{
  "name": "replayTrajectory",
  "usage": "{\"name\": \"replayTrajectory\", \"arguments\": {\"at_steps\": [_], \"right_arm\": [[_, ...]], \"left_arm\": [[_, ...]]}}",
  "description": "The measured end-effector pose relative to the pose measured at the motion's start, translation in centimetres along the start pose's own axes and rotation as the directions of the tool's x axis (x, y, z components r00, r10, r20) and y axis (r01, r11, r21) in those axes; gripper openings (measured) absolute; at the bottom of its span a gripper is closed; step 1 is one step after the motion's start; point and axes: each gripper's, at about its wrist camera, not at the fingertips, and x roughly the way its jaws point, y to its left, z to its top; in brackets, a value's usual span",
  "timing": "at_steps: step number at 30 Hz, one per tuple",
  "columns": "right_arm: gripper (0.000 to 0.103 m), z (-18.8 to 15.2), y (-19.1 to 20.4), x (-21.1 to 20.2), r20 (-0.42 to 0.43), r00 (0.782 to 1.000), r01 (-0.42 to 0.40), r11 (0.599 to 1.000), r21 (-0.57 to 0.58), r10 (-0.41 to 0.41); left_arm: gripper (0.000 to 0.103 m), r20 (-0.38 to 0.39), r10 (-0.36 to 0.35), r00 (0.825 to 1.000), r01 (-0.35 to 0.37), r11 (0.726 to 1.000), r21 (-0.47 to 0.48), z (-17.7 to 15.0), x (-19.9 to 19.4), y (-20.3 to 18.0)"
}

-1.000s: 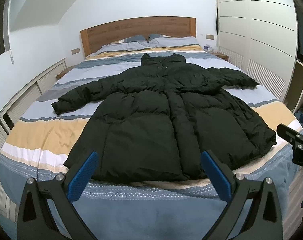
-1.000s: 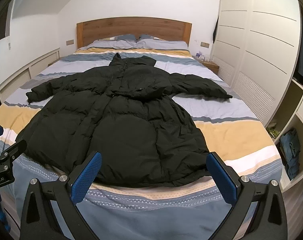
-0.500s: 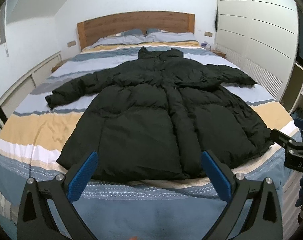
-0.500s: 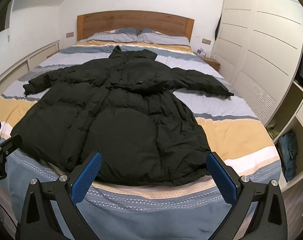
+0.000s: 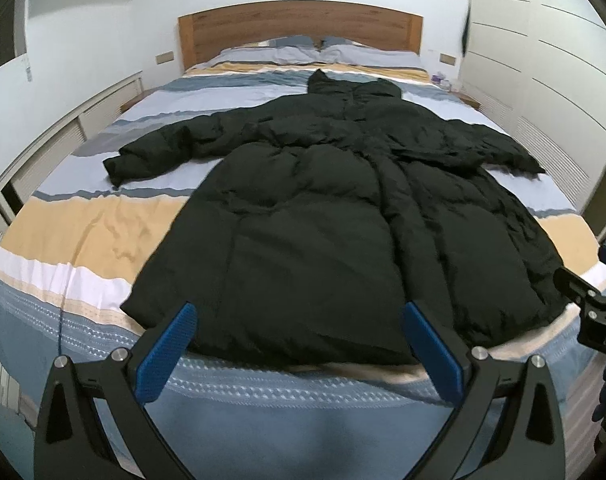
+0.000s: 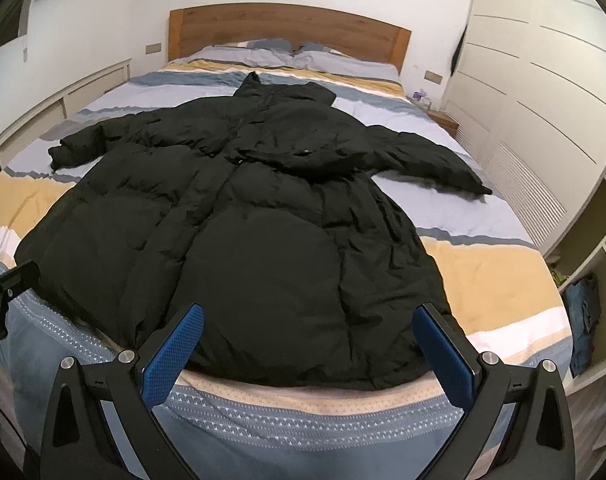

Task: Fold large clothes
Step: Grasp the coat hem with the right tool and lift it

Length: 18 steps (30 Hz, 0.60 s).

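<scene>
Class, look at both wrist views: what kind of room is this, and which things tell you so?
Almost certainly a bedroom: a wide bed with striped bedding, a wooden headboard behind grey pillows, and pale built-in wardrobe doors alongside.

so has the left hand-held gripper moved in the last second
Yes. The left hand-held gripper has shifted left and closer: against the headboard, the coat now fills more of its view.

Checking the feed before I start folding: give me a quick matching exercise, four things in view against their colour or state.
Things:
1. coat
2. headboard
3. left gripper
4. pillows

Colour or state:
A. wooden
B. open, holding nothing
C. black, spread flat with sleeves out
D. pale, at the head of the bed

Pairs: 1-C, 2-A, 3-B, 4-D
</scene>
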Motion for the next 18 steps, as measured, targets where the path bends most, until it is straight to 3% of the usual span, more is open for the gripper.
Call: {"name": "replayTrajectory", "arguments": {"at_steps": [8, 18], "right_arm": [[0.102, 3.2, -0.3, 2.8, 0.008, 1.0, -0.005, 1.0, -0.003, 0.005], [0.102, 8.5, -0.2, 9.0, -0.027, 0.999, -0.031, 0.999, -0.041, 0.03]], "left_arm": [[0.103, 0.007, 0.035, 0.999, -0.035, 0.999, -0.007, 2.9, 2.5, 1.3], [0.103, -0.057, -0.01, 0.998, 0.009, 1.0, -0.021, 7.9, 8.0, 1.6]]}}
